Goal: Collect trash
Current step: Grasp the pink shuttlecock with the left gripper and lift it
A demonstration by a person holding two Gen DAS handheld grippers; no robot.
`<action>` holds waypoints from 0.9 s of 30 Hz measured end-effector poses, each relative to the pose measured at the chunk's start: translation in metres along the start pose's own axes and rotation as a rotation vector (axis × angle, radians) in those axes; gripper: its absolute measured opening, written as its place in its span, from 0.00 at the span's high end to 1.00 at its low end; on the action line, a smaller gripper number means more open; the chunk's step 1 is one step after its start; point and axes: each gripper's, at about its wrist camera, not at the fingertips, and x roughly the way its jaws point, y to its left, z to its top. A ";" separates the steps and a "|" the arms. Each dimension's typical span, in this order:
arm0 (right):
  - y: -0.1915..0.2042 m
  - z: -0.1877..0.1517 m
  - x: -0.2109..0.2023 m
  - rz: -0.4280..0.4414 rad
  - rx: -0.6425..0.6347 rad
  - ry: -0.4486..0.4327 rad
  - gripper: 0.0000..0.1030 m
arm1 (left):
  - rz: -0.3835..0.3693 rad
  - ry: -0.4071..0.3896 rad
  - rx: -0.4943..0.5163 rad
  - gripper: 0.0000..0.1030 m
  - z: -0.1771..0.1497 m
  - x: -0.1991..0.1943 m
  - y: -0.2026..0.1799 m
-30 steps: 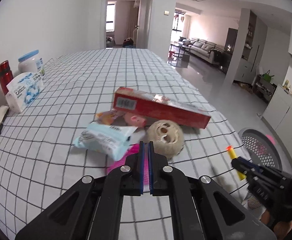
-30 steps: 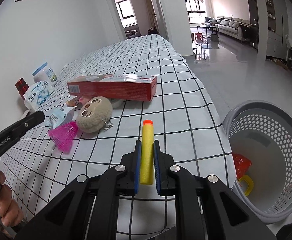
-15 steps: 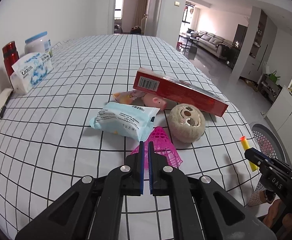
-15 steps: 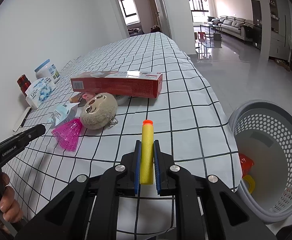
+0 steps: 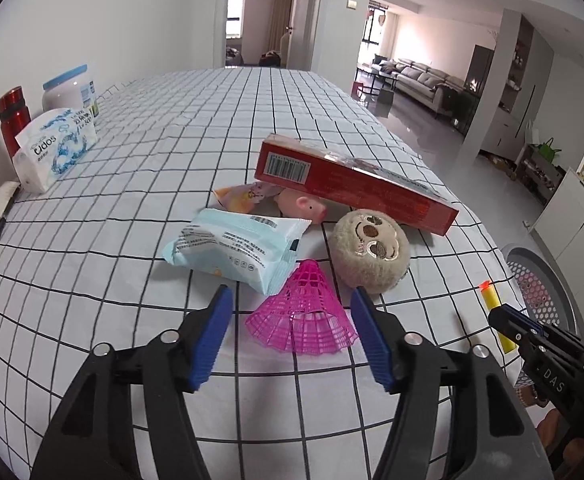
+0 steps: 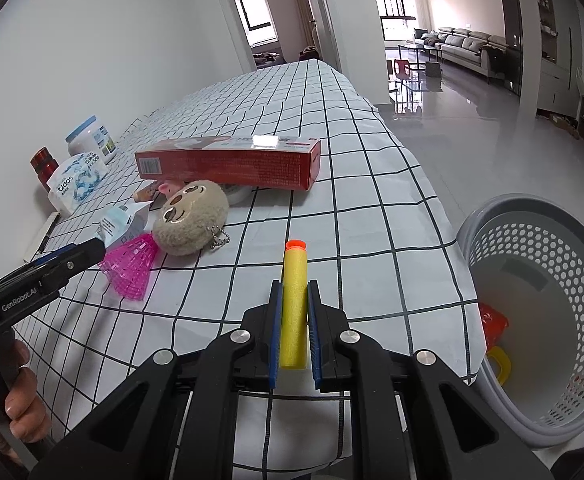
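Note:
A pink plastic shuttlecock (image 5: pixel 303 312) lies on the checked tablecloth (image 5: pixel 92 280), between the fingertips of my left gripper (image 5: pixel 290 300). Its jaws are opening and stand wide, and the blue pads do not touch the shuttlecock. Just behind it sit a pale blue wipes pack (image 5: pixel 236 248), a beige plush sloth head (image 5: pixel 367 252), a pink pig toy (image 5: pixel 303 208) and a long red box (image 5: pixel 351 184). My right gripper (image 6: pixel 293 286) is shut on a yellow foam dart (image 6: pixel 295 272) with an orange tip, held above the table's near right edge, left of the grey basket (image 6: pixel 531 204).
The basket stands on the floor off the table's right edge and holds a red and a yellow item. A tissue pack (image 5: pixel 52 148), a white jar (image 5: pixel 68 92), a red bottle (image 5: pixel 12 116) and a pen (image 5: pixel 0 224) line the wall at far left.
The left gripper's jaws went from shut to wide apart. It came lower and nearer the pile, so the shuttlecock now lies between its fingers. The right gripper still holds the dart.

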 end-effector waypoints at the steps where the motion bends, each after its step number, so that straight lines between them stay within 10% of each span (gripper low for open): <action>1: 0.000 0.000 0.000 0.000 0.001 0.000 0.88 | -0.005 0.010 -0.003 0.36 0.000 0.003 -0.001; 20: -0.002 -0.001 0.004 0.000 0.008 0.003 0.88 | 0.031 0.132 -0.009 0.22 -0.005 0.050 -0.010; 27: -0.005 -0.003 0.006 -0.001 0.010 0.005 0.88 | 0.003 0.130 -0.031 0.42 -0.006 0.051 -0.010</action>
